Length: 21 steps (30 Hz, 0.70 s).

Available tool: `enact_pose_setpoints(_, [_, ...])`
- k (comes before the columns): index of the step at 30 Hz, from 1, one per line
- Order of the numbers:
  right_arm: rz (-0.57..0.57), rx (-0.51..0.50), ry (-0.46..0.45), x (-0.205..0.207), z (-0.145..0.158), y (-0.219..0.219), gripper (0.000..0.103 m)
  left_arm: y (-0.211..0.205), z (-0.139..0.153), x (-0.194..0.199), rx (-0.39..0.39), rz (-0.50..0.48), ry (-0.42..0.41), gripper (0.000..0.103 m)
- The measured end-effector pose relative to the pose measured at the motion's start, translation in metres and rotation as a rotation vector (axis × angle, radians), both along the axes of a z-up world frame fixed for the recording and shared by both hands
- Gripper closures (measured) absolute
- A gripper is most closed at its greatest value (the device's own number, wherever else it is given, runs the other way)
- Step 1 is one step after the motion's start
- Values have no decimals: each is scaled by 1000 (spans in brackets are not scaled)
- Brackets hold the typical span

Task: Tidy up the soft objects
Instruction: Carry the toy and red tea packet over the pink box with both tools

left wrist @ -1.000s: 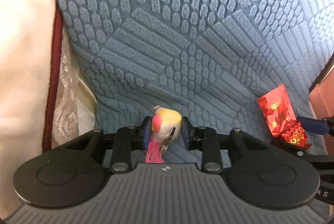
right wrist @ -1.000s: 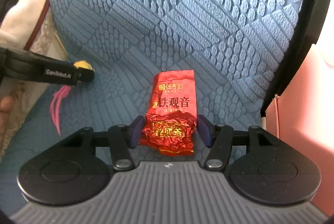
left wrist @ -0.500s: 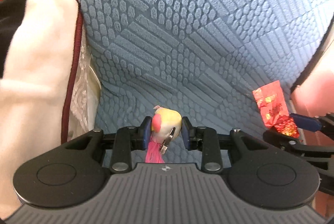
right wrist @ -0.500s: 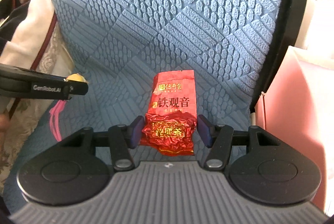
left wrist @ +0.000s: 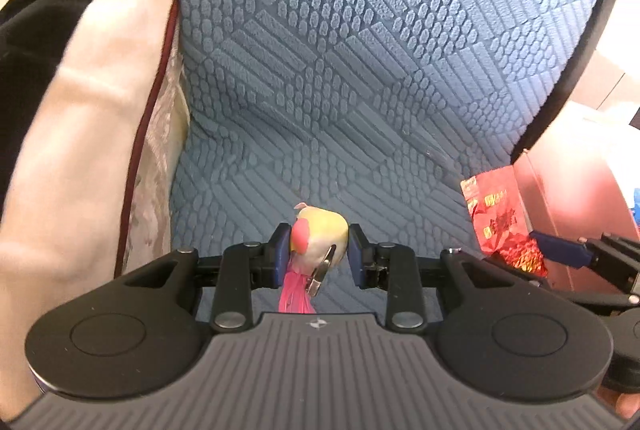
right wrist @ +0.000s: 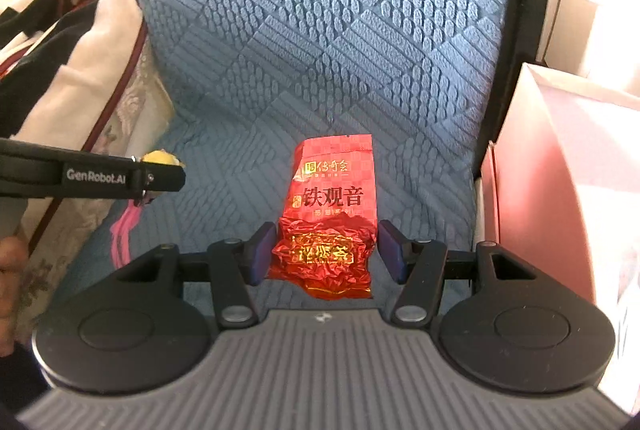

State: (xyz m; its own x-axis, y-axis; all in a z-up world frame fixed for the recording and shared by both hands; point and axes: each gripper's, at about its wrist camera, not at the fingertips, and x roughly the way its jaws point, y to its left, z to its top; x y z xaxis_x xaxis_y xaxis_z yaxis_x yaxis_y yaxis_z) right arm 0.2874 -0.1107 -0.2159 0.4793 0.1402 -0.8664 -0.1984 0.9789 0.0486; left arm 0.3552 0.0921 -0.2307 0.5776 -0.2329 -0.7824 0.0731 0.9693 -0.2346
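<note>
Hovering above a blue quilted chair seat (left wrist: pixel 328 77), two hand-held grippers each carry one small thing. Left of the seat lies a heap of cream, black and dark-red cloth (left wrist: pixel 80 101), pressed against the seat's left edge. Over the left part of the seat, the left gripper (left wrist: pixel 319 250) pinches a small round yellow toy (left wrist: pixel 322 236) with a pink patch between its two blue pads; a bright pink tassel (left wrist: pixel 296 294) hangs from the toy below the jaws, and a small metal clip sits on its front. Over the right part of the seat, the right gripper (right wrist: pixel 326 252) has its pads pressed on the crumpled lower end of a red foil tea packet (right wrist: pixel 334 189) printed with gold and white characters; the packet's flat upper end sticks out forward past the fingers. Right of the seat, past its dark rim, stands a pink box (right wrist: pixel 560 189), just beside the right gripper.
</note>
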Motion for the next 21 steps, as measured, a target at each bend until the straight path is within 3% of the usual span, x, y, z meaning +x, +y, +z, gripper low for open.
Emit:
enact_pose_setpoints(11, [-7,-34,-50,-36,22,-7,44,8,10,-54,-63,9,-11,68])
enact_pose_setpoints(21, [15,-20,-28,-67,25,0,44,14,13,-92,-91,3,-11,68])
